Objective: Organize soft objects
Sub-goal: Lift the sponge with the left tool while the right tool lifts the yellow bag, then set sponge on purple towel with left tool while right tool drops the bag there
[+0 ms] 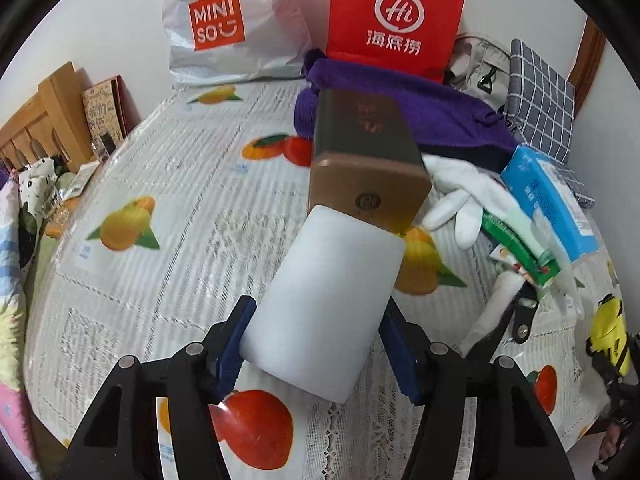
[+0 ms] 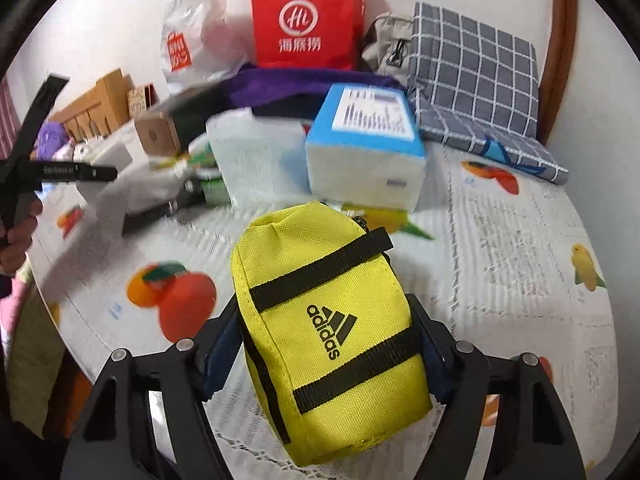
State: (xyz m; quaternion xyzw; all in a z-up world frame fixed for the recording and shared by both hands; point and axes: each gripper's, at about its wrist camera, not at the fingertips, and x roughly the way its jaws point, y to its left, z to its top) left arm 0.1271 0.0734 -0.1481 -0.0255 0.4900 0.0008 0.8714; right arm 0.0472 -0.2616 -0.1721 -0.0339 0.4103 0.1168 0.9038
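- White foam block (image 1: 328,308) sat clamped in left gripper (image 1: 316,344), angled steeply down over the fruit-print tablecloth (image 1: 160,168).
- Yellow pouch (image 2: 324,332) pinched in right gripper (image 2: 332,356), tilted down.

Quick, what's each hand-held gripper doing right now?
Left hand-held gripper: closed on the white foam block.
Right hand-held gripper: closed on the yellow Adidas pouch.

Purple towel (image 2: 276,84) half hidden; brown box (image 2: 168,128) blurred.
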